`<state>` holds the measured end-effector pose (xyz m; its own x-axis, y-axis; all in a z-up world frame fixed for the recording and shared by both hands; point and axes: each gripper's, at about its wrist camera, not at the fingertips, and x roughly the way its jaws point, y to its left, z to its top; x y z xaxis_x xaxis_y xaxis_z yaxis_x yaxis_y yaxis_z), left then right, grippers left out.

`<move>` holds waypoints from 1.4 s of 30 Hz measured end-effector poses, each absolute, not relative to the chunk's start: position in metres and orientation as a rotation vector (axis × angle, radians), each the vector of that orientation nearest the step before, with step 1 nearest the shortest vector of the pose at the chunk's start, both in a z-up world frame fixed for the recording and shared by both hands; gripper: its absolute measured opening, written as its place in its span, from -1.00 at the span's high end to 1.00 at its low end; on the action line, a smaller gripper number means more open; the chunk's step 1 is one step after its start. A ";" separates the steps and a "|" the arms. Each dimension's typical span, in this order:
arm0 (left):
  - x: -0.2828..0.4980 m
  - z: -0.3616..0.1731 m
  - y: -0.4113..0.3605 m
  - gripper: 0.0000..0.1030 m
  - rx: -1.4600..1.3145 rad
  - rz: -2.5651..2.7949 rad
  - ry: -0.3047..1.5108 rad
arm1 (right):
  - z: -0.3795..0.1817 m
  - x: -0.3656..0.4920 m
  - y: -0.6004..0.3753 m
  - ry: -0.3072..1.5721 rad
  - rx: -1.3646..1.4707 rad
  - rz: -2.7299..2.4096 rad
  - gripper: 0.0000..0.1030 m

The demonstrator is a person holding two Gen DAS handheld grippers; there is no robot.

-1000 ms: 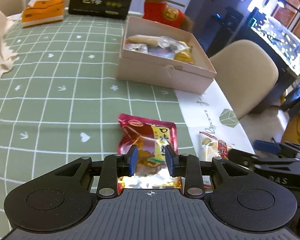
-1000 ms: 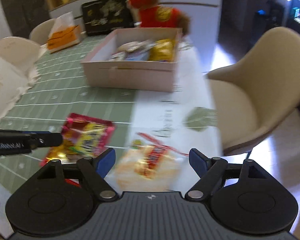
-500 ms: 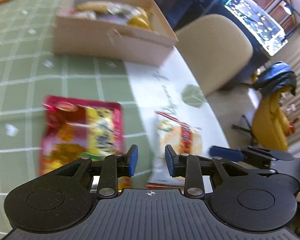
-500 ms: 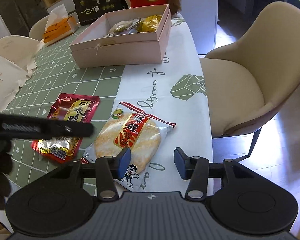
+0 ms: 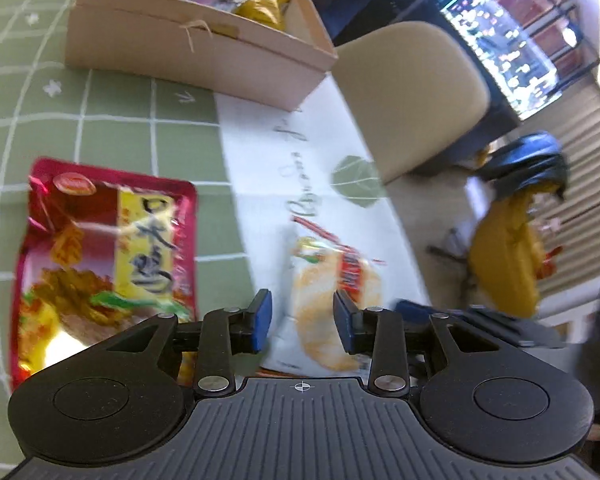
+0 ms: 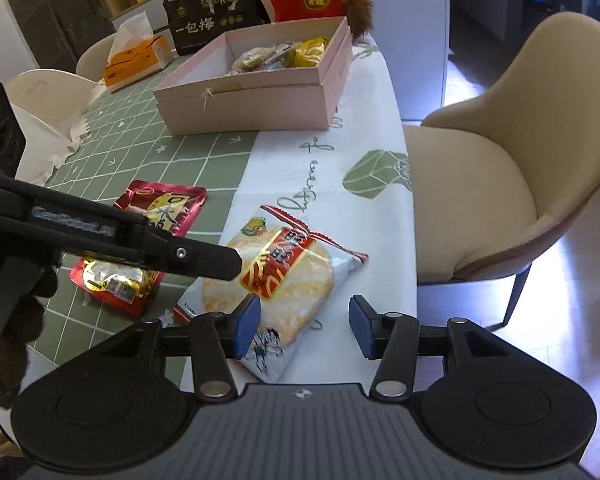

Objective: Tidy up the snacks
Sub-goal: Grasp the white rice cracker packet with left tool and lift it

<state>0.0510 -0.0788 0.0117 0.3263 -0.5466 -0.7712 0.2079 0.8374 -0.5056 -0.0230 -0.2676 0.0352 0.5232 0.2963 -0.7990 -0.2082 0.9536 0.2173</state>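
Pick-up step: both hand-held grippers, left (image 5: 302, 322) and right (image 6: 304, 326), hover part-open and empty over the cracker pack (image 6: 278, 276) on the near bench (image 6: 372, 216), next closing on it for the far box (image 6: 256, 96).

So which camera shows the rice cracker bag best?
The right wrist view. There the rice cracker bag is sharp and almost whole, lying on the white cloth, only partly crossed by the left gripper. The left wrist view shows the bag blurred, its near end hidden behind the fingers.
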 end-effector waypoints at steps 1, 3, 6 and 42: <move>0.051 0.012 -0.080 0.37 -0.329 -0.503 1.131 | 0.038 -0.025 -0.271 0.964 0.108 0.298 0.05; 0.052 0.013 -0.081 0.37 -0.328 -0.508 1.125 | 0.042 -0.028 -0.277 0.949 0.111 0.272 0.05; 0.052 0.010 -0.082 0.37 -0.329 -0.527 1.129 | 0.035 -0.024 -0.281 0.977 0.096 0.243 0.19; 0.060 0.013 -0.118 0.15 -0.355 -0.706 1.136 | 0.022 -0.020 -0.305 0.973 0.214 0.271 0.31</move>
<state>0.0599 -0.1177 0.0135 0.2395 -0.6731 -0.6997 0.3302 0.7342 -0.5932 -0.0201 -0.3051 0.0224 0.5341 0.3201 -0.7825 -0.1300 0.9456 0.2981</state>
